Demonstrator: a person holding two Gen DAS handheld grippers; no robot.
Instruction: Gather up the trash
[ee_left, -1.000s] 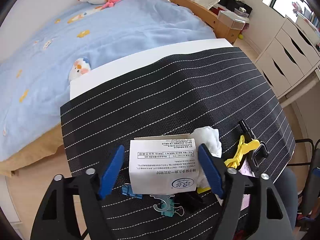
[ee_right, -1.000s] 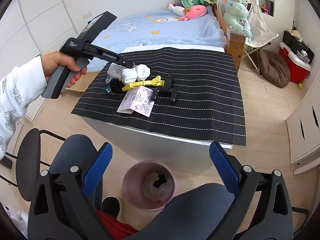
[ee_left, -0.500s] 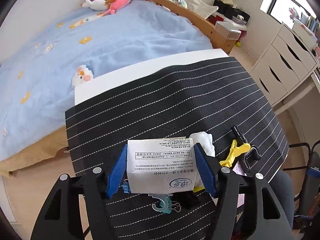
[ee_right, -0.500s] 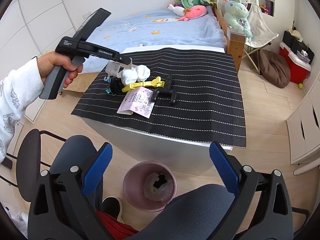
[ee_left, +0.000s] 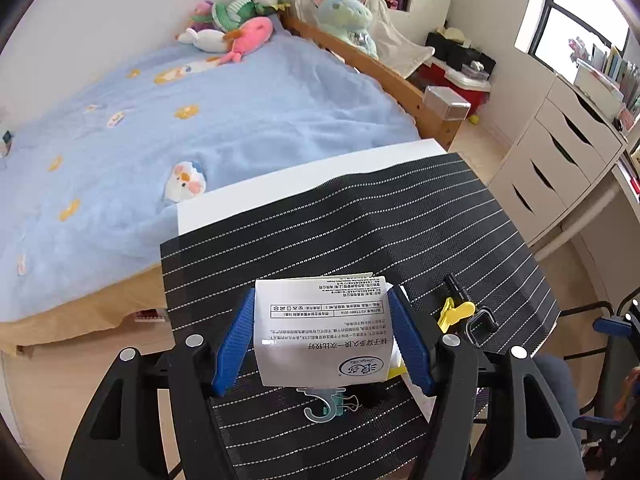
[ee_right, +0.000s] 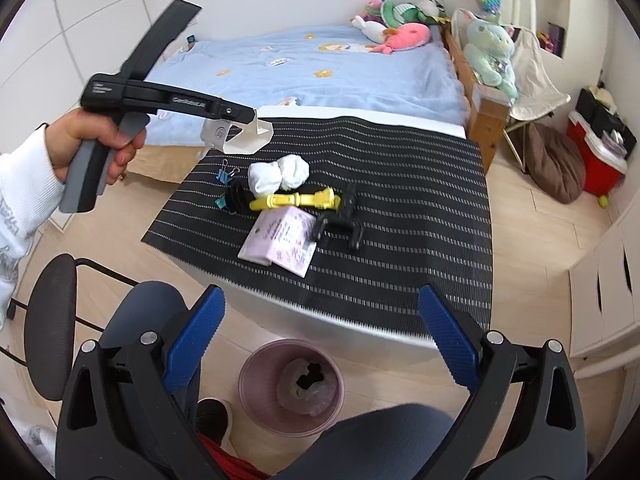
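Left claw (ee_left: 322, 338): my blue pads are clamped on both sides of the white paper box (ee_left: 322, 330), which I hold in the air above the striped mat (ee_left: 420, 216).
Right claw (ee_right: 320, 340): mine too, spread wide with nothing in it, hanging over the pink bin (ee_right: 291, 386) on the floor.
Worktop (ee_left: 280, 188): white, with the mat across it.
On the mat: white socks (ee_right: 279, 174), yellow clip (ee_right: 296, 201), black clamp (ee_right: 344, 218), pink packet (ee_right: 280, 240), blue binder clips (ee_right: 227, 174).
Bin: below the worktop's near edge, crumpled trash inside.
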